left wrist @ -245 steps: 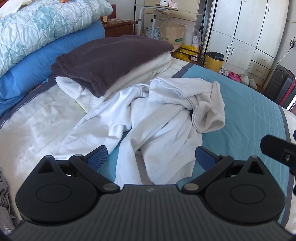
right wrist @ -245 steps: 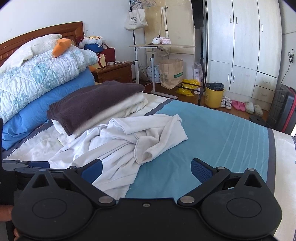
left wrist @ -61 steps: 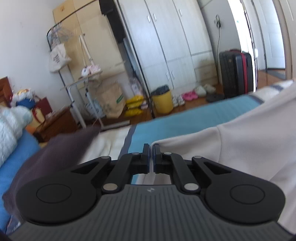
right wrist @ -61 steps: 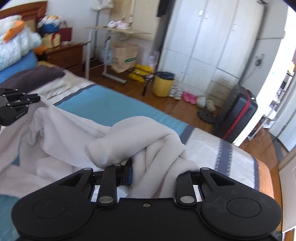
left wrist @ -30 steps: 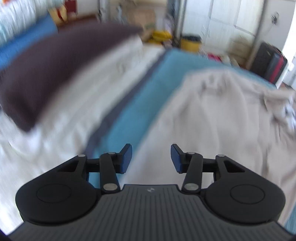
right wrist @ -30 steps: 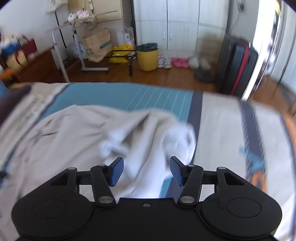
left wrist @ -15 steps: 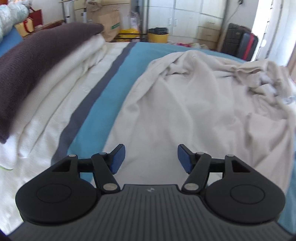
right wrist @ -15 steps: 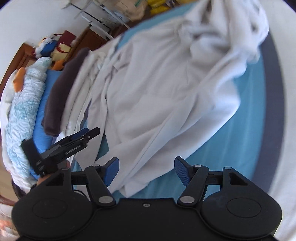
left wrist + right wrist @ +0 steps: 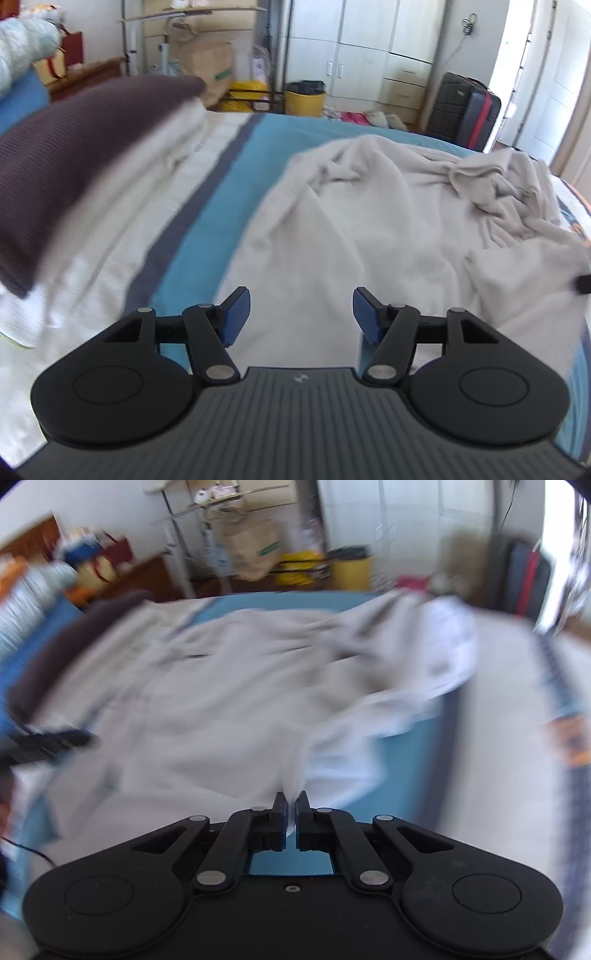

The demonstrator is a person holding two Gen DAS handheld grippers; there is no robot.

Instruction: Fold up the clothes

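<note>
A soft, cream-white fleecy garment point(image 9: 369, 221) lies spread and rumpled over the bed point(image 9: 229, 177), whose cover is teal with a dark grey stripe and a ribbed white band. The right tongs point(image 9: 291, 812) are pinched tight on a thin edge of that fabric, which rises in a fold between the pads. The left tongs point(image 9: 301, 314) stand half-wide above the cloth's near edge, their ridged blue pads point(image 9: 234, 317) gripping nothing. Beside it sits a folded stack: a dark brown knit point(image 9: 74, 147) on thick white layers.
</note>
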